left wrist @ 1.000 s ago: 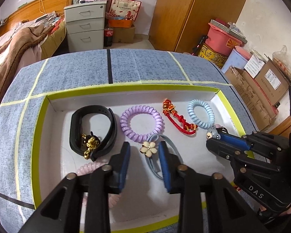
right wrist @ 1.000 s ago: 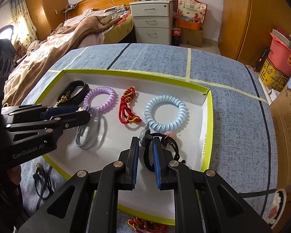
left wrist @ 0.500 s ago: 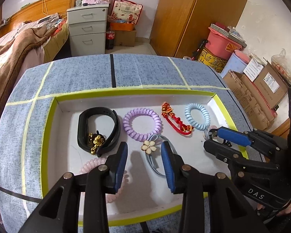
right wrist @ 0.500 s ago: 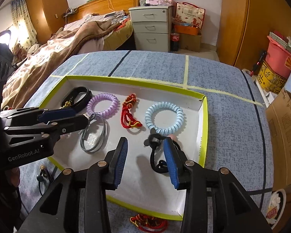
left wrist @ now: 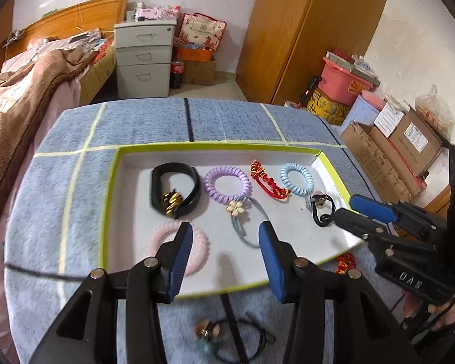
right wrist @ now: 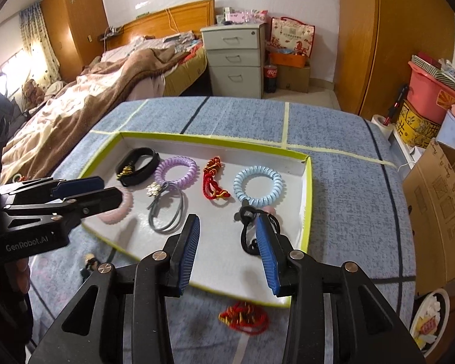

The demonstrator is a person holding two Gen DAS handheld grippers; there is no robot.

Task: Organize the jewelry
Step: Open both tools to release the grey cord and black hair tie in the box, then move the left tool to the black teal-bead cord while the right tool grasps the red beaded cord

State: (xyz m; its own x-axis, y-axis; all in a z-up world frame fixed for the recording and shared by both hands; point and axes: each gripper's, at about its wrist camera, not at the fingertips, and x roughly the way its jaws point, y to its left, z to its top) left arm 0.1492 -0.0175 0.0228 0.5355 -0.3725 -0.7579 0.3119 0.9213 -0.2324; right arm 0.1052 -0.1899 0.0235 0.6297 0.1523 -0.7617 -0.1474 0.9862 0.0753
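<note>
Two pieces sit outside the tray [right wrist: 308,182]: red knot cord [right wrist: 244,317] bottom center, dark hair tie [left wrist: 227,338] low in the left view. Both hand-held grippers, right [right wrist: 227,254] and left [left wrist: 226,261], are wide open, empty. I'd drop straight down, pinch the cord's bunched middle.

Bare tray [right wrist: 224,242] floor lies beneath right gripper [right wrist: 227,242].

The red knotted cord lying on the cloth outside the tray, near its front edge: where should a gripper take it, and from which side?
Judging from the right wrist view, the red knotted cord lies flat in a loose heap just off the tray. Come straight down with the open right gripper and pinch across the thicker beaded bunch, not a thin loop.
</note>
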